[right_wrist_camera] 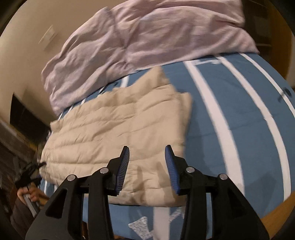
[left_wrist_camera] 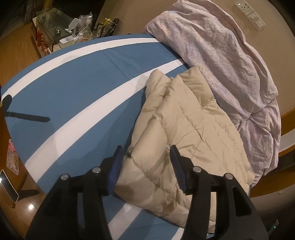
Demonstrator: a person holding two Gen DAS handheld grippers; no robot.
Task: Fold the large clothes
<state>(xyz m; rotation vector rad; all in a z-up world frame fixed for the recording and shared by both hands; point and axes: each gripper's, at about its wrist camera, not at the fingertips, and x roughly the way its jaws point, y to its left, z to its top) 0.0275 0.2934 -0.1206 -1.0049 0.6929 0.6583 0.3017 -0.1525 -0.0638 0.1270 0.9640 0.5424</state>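
On the near part of the striped bed, close to its edge: a beige quilted jacket, folded into a compact padded rectangle, lying flat on the blue sheet with white stripes. Above the jacket's near edge: left gripper, jaws parted to roughly mid-width, nothing clamped; padded fabric visible between and below the blue pads, without contact as far as can be judged. Over the jacket's front edge in the right wrist view: right gripper, jaws likewise partly spread and empty, cloth beneath them only. Step in hand, by judgement: release after a fold, with the jacket already doubled and both grippers free of it. Next move, by judgement: either a further fold, requiring a fresh two-point pinch on one edge through thick, springy padding, or pressing flat and clearing away. Risk: rebound of the puffy layers once unloaded. Just beyond the jacket, touching it on one side: a heap of pale pink bedding against the wall. Farther out: a cluttered side table, wall sockets, a dark strap on the sheet. At lower left of the right wrist view: a hand on a handle. Brands, labels, readable writing: none legible; white printed shapes on the sheet too blurred to read.
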